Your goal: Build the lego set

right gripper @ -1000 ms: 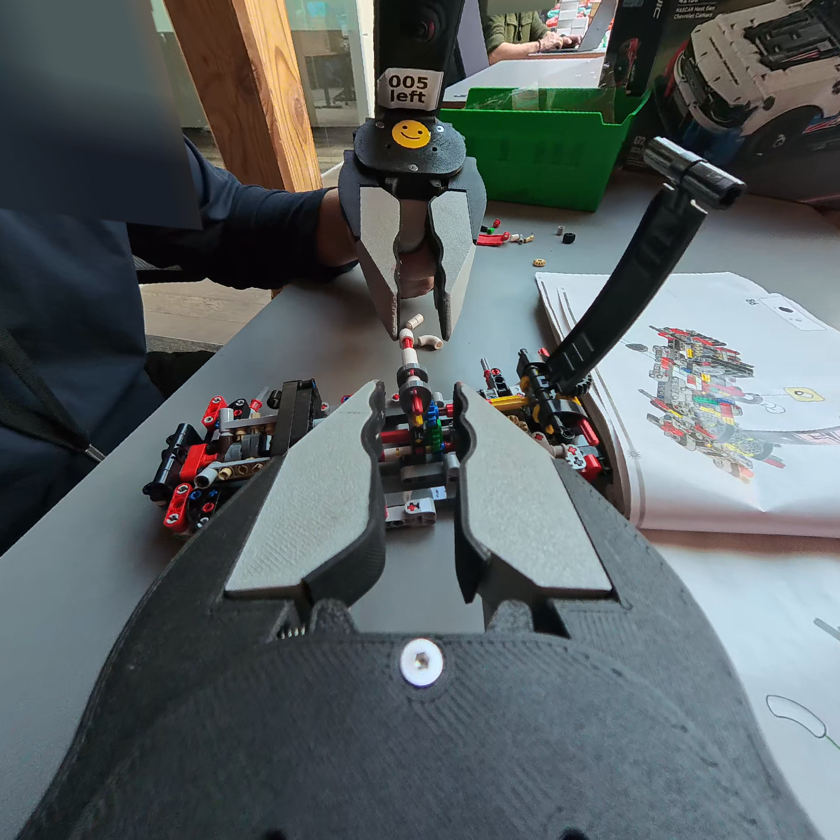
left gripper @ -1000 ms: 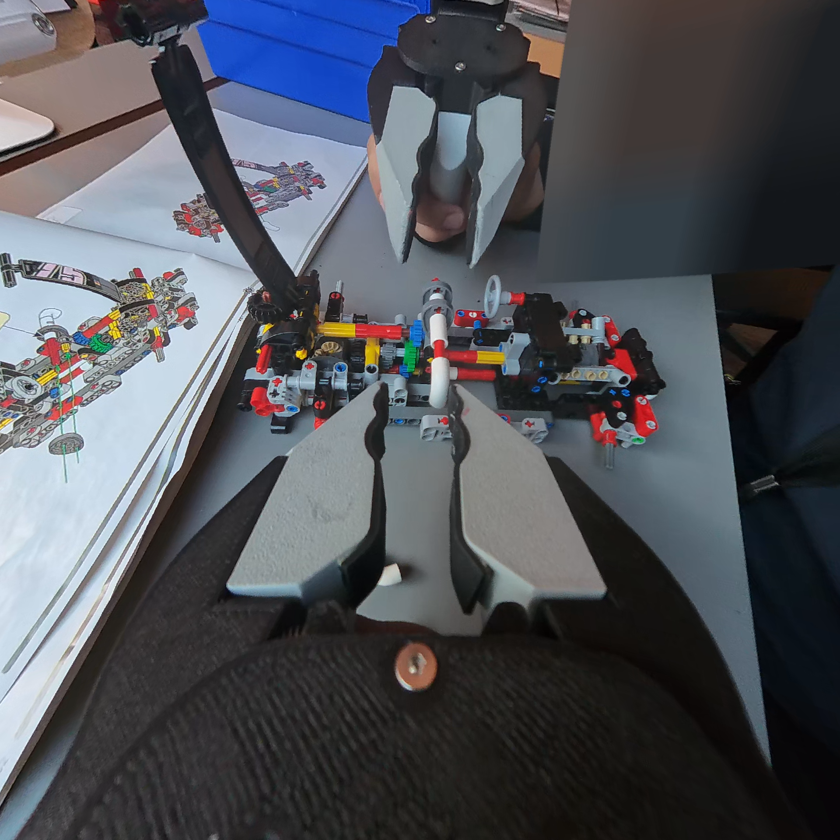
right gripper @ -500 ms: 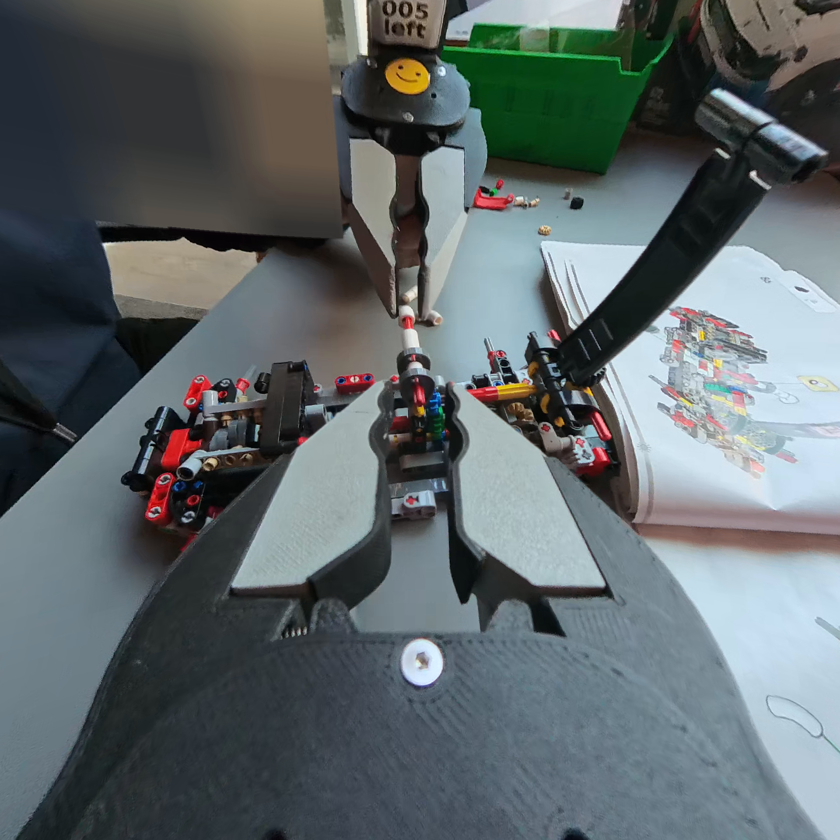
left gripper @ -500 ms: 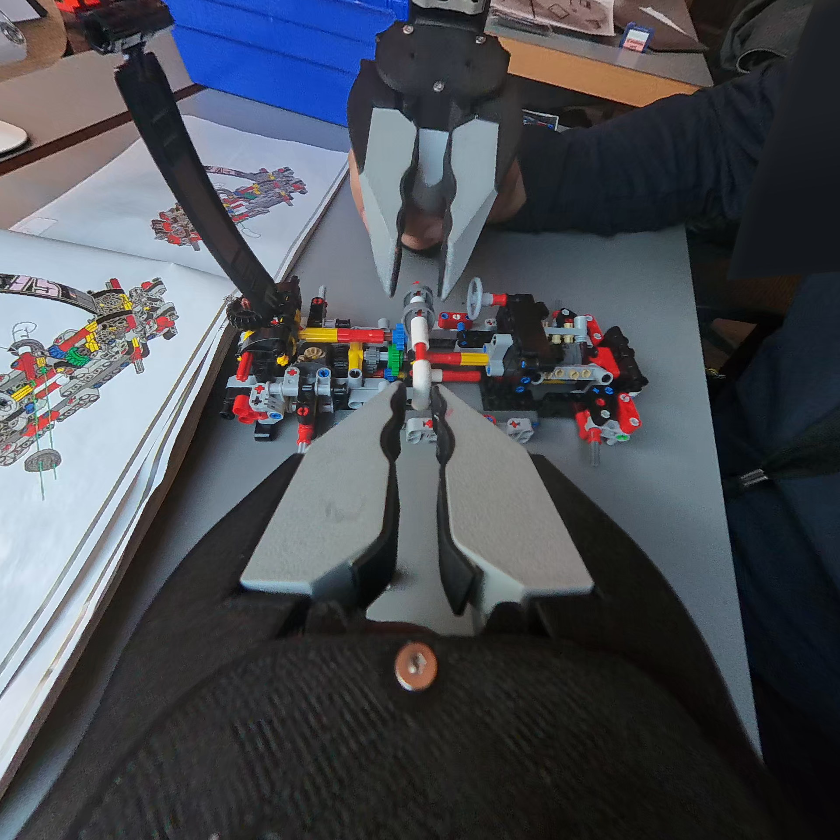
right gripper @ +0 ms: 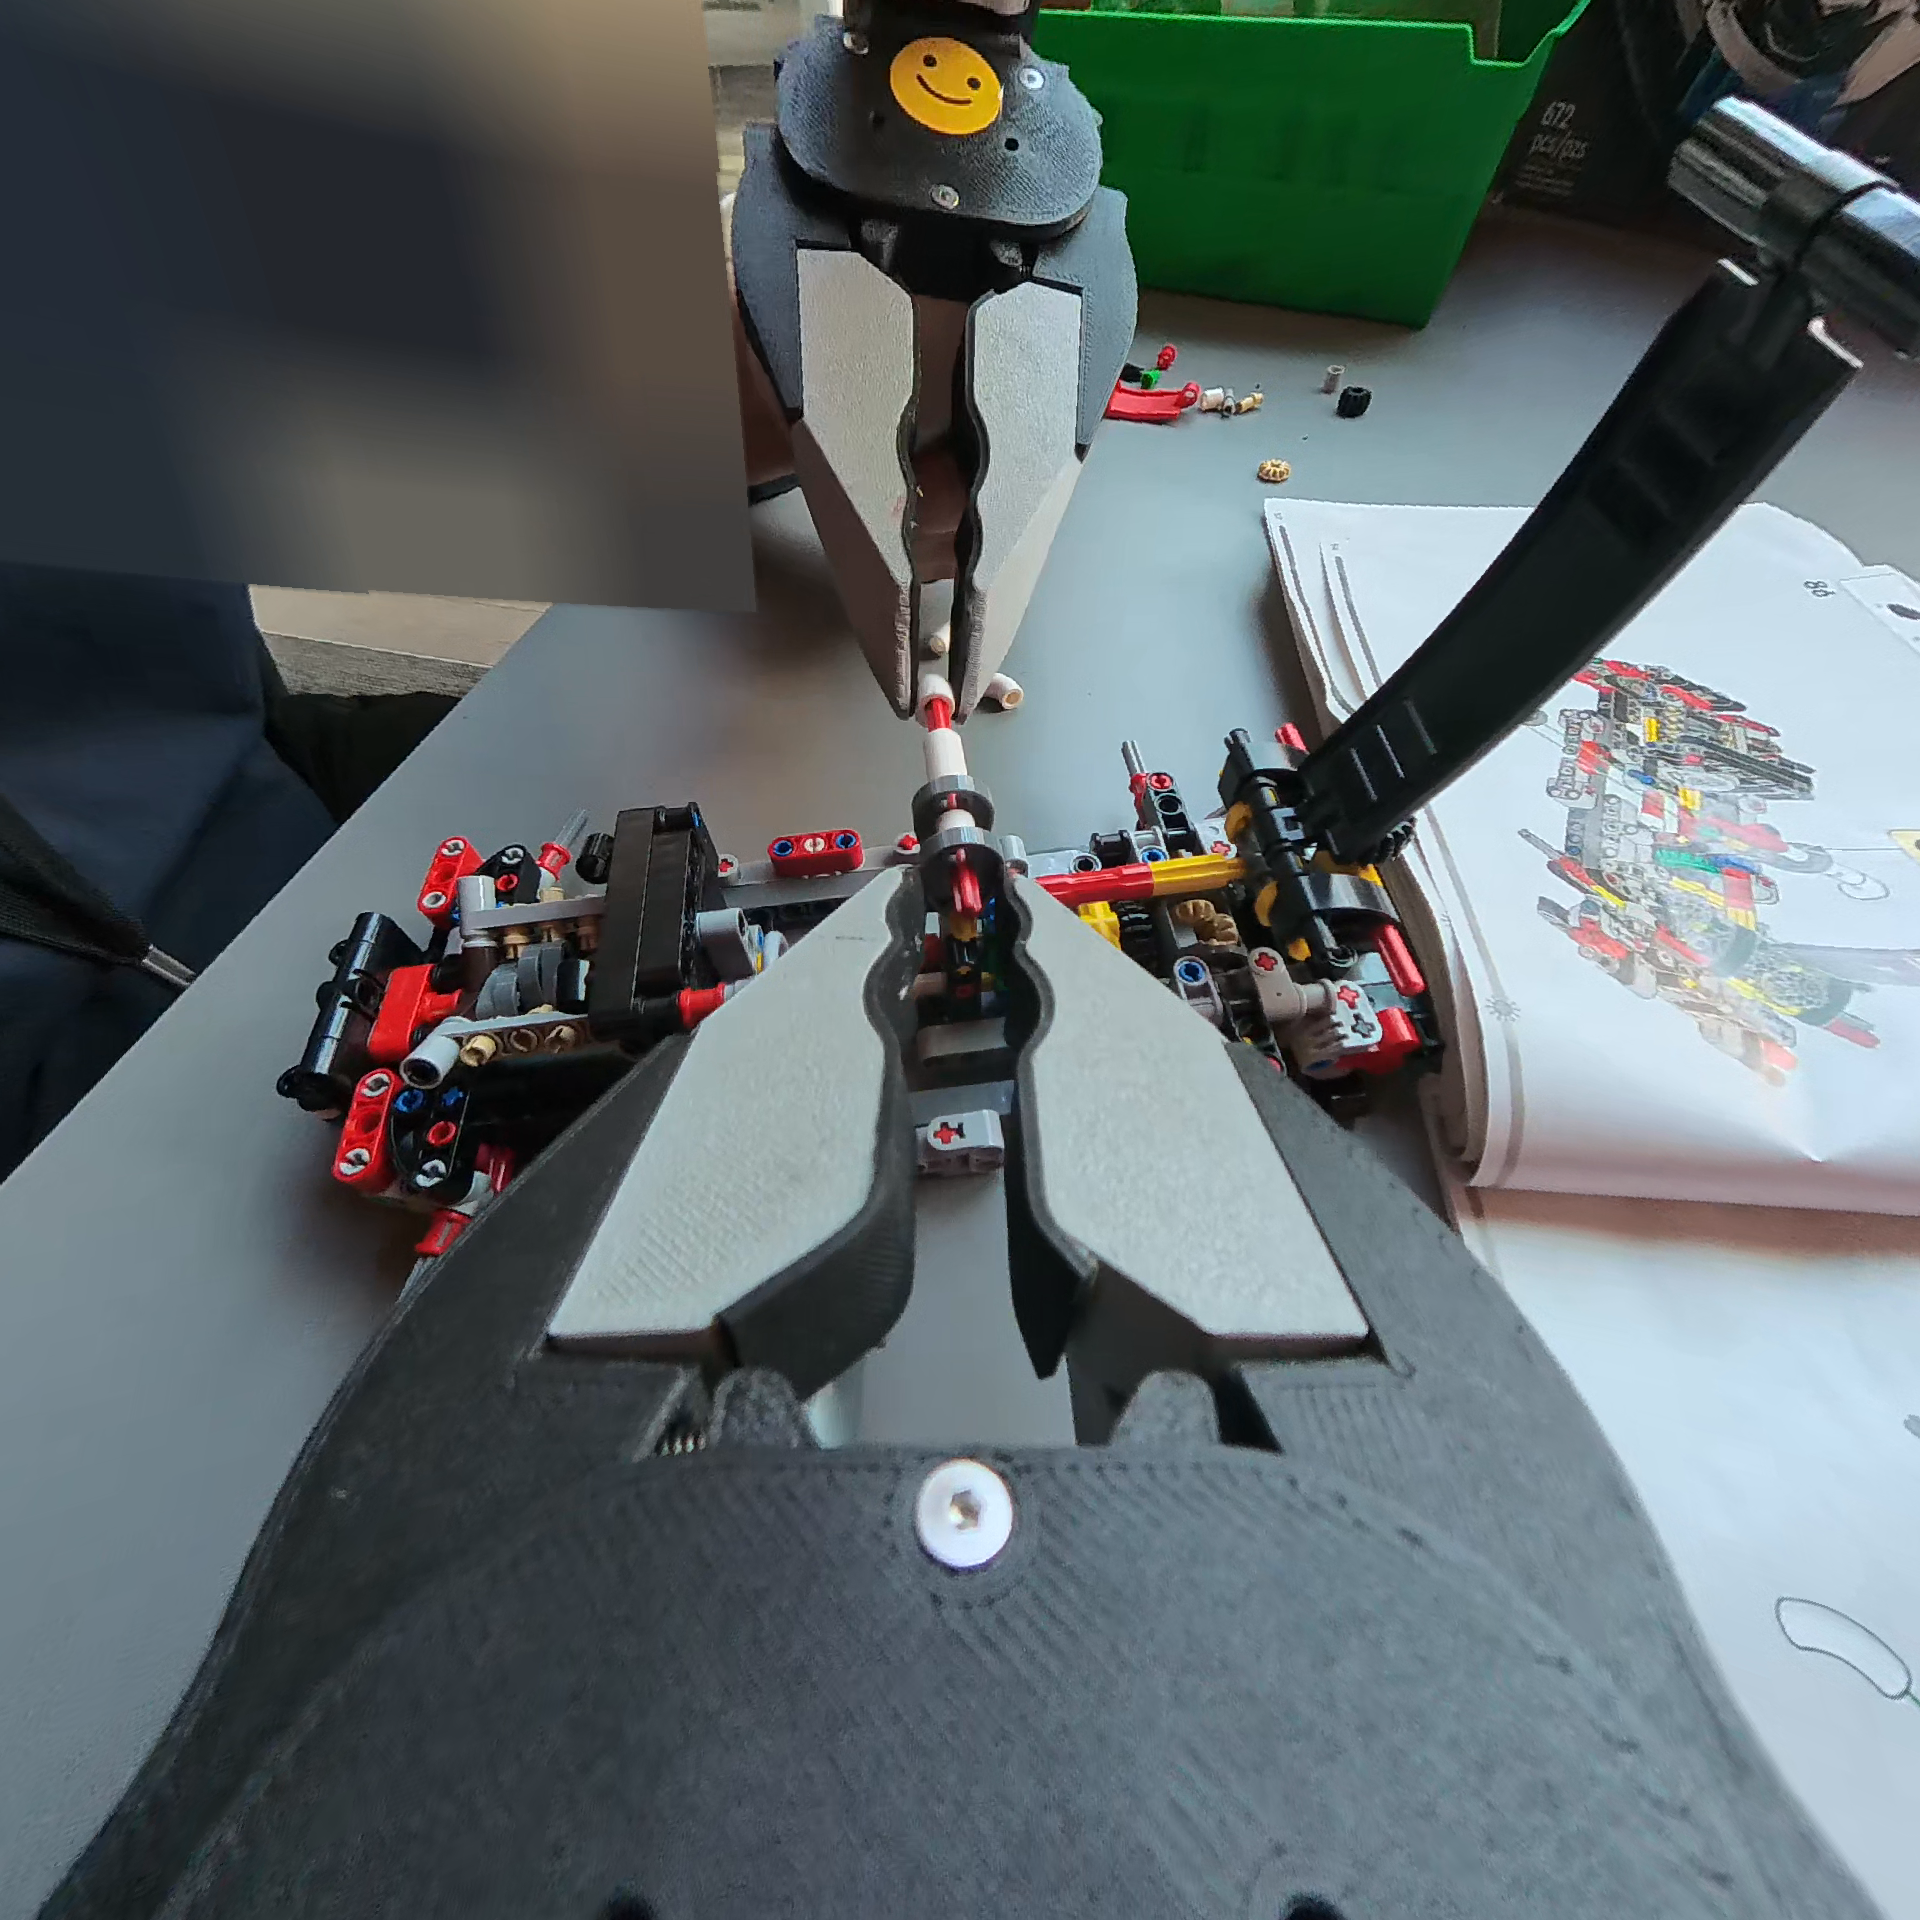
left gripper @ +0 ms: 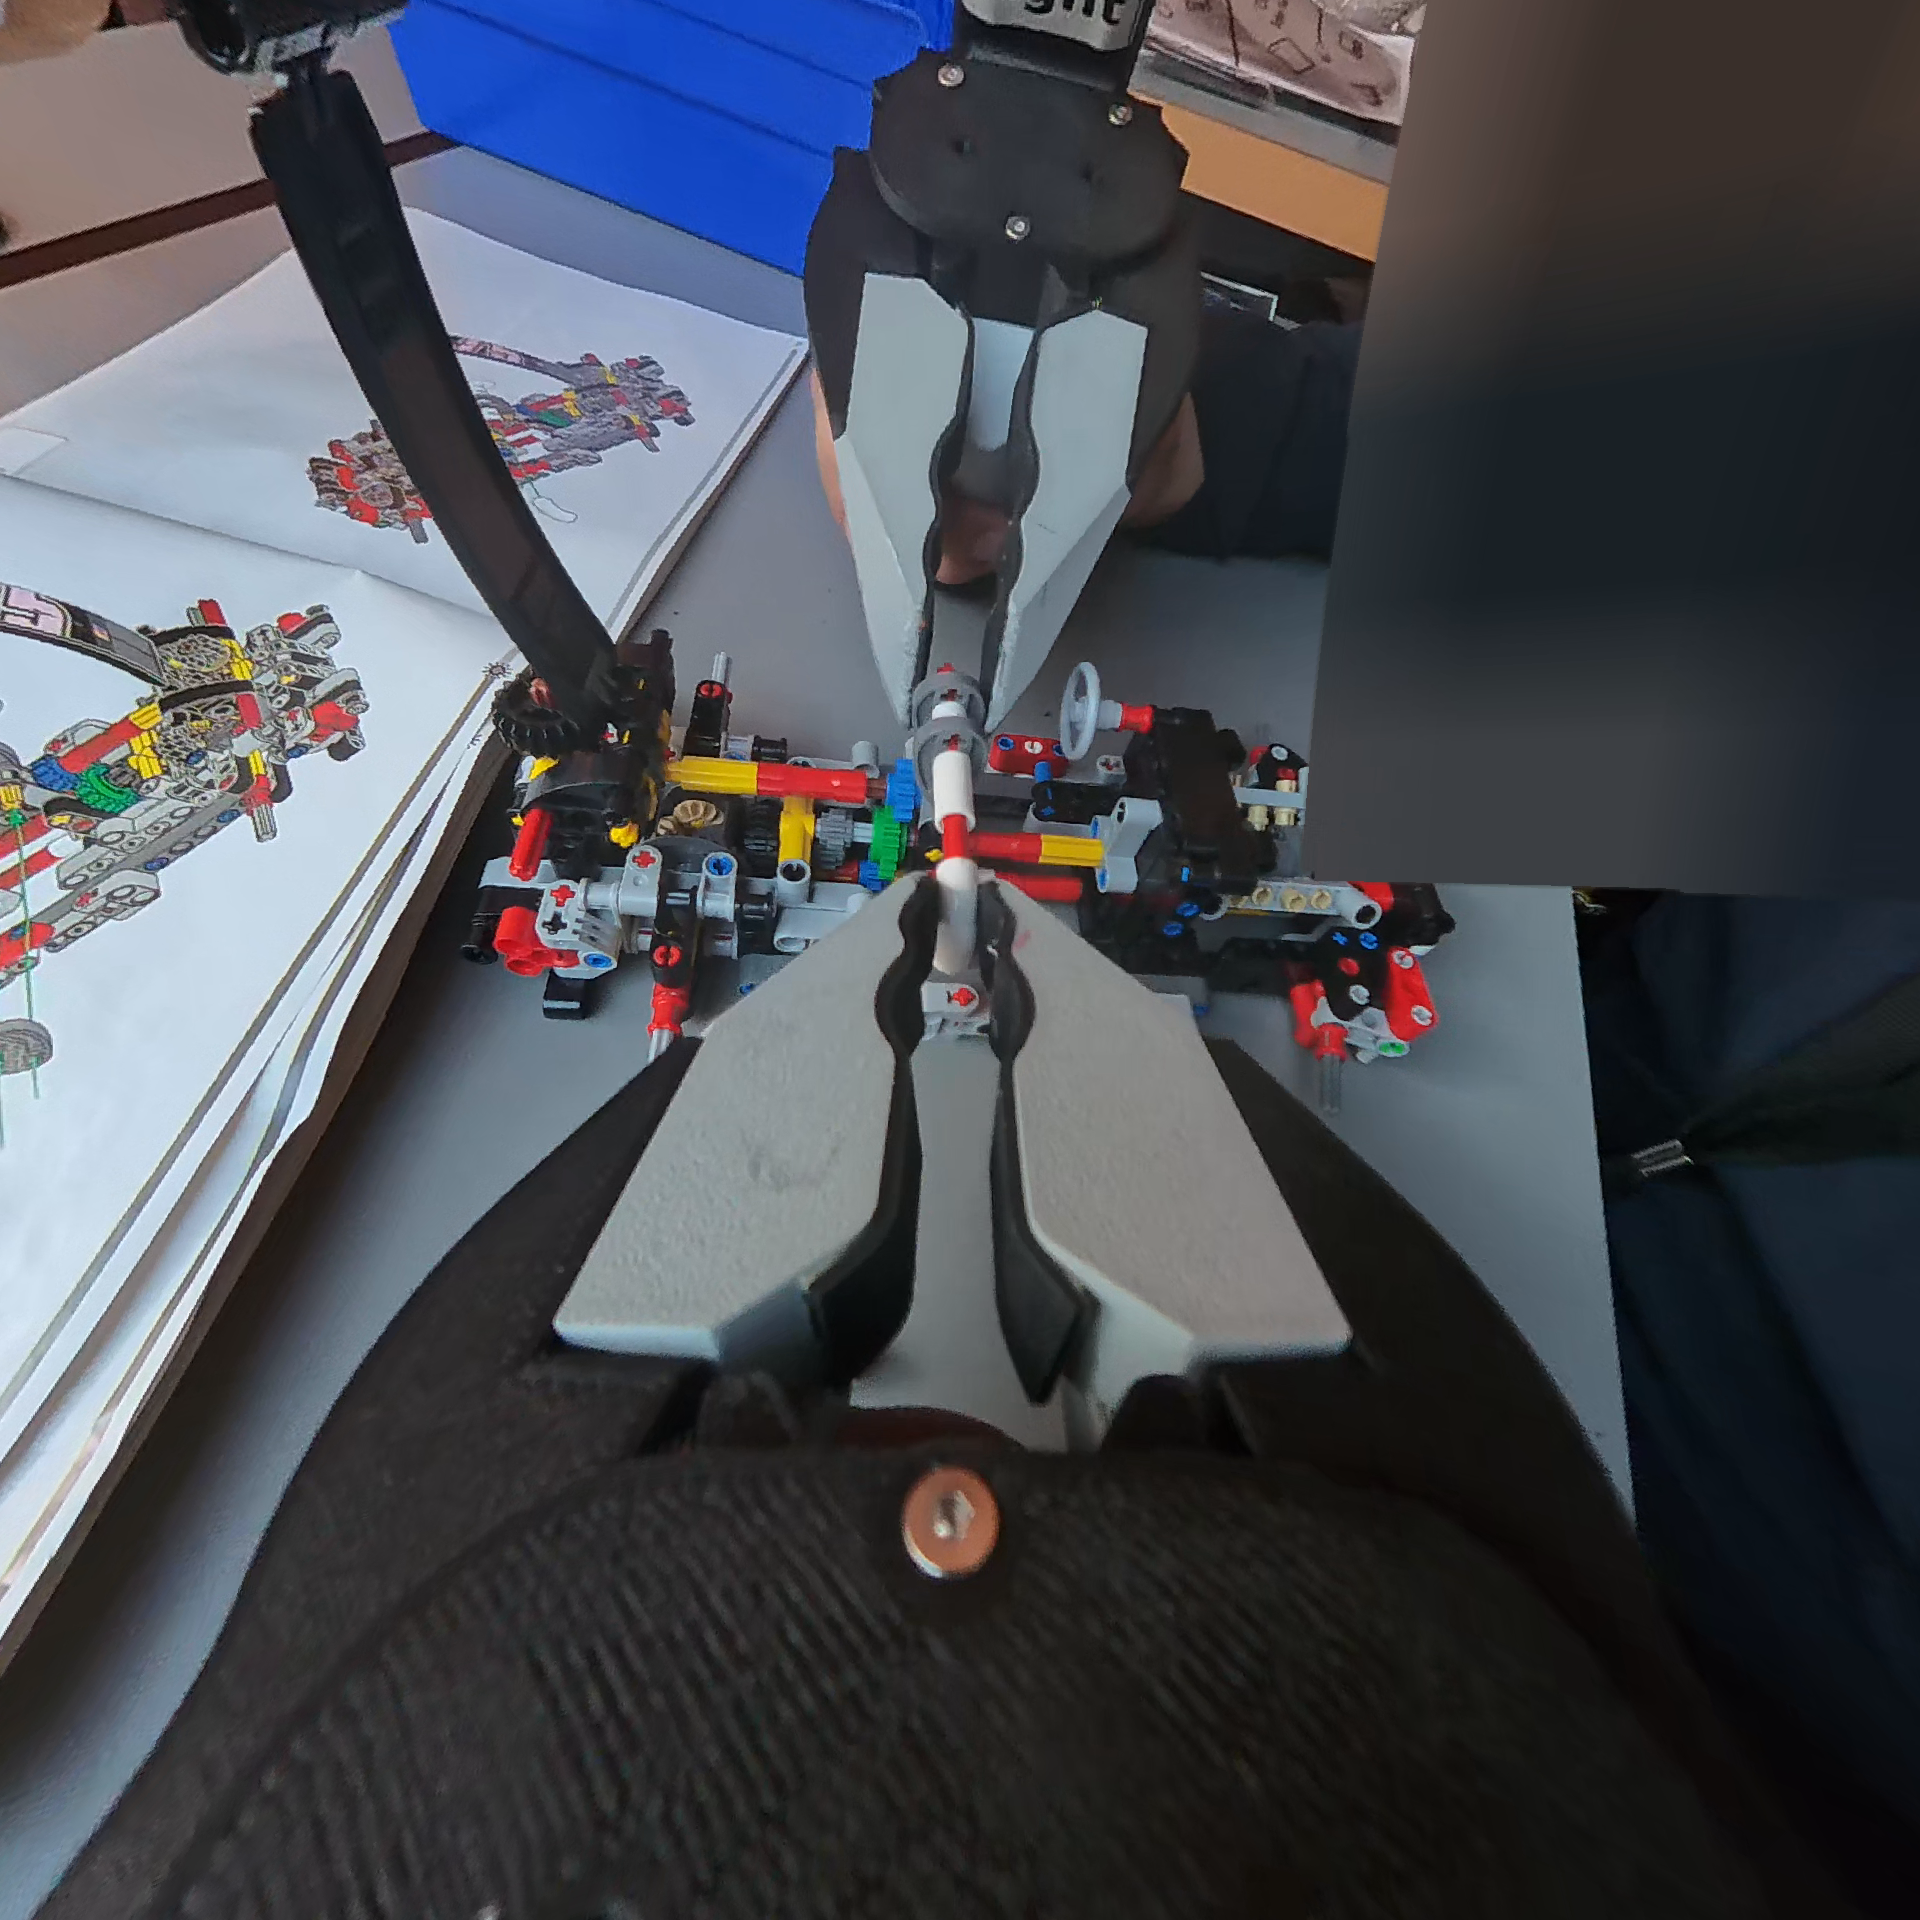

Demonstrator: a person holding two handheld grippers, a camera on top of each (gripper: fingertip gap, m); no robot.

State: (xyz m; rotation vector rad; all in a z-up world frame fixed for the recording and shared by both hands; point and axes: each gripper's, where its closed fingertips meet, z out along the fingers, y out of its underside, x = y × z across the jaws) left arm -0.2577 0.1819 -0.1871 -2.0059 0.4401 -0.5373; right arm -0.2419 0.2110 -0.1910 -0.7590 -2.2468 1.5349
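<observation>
Left gripper [left gripper: 957, 914] clamped on white sleeve [left gripper: 954, 920] of red axle [right gripper: 937, 717]; right gripper [right gripper: 961, 894] closed around grey bush [right gripper: 961, 847] on brick chassis [left gripper: 727, 852], pad contact obscured.

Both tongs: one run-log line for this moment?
left tongs: shut on white sleeve of red axle | right tongs: at its grey-bush end | multicoloured brick chassis: on grey table

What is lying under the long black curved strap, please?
Under the long black curved strap lies an open white instruction booklet with printed model drawings, on the grey table. The strap's lower end joins the colourful brick model. The page part directly below it is covered.
</observation>
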